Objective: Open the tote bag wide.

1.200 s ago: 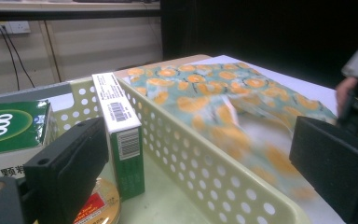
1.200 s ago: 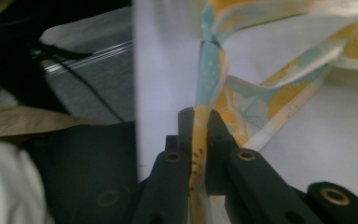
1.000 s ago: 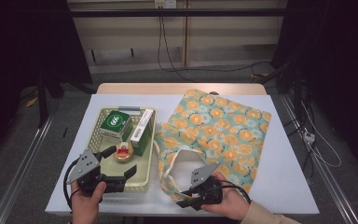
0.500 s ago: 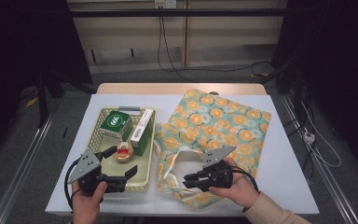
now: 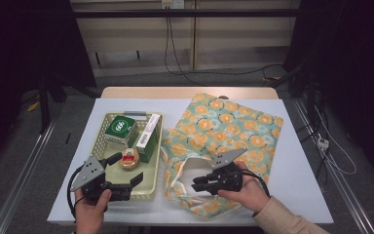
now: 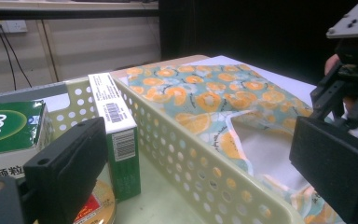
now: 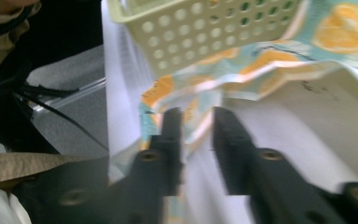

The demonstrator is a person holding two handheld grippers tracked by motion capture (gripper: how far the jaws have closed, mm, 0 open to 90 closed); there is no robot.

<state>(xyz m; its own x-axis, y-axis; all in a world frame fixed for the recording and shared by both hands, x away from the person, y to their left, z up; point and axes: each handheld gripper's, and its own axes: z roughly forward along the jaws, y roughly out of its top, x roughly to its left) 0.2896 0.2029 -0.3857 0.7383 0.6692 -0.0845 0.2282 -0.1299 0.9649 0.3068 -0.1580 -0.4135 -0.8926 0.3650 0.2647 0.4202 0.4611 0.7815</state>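
Bag: we find the orange-print tote bag (image 5: 226, 131) flat on the white desk (image 5: 302, 190), centre-right of the high view, long axis running from its mouth at lower left to its base at upper right.
Mouth: it faces the basket (image 5: 106, 127), which we judge eases loading.
Right gripper: the right gripper (image 5: 198, 183) lies at the mouth rim; its jaws, having just been opening, stand narrowly apart with the hem strip between them, not visibly pinched.
Left gripper: the left gripper (image 5: 126, 173) stands wide open astride the basket's near wall, holding nothing.
Contents: green boxes (image 5: 120, 129) and a round tin (image 5: 129, 159) wait inside.
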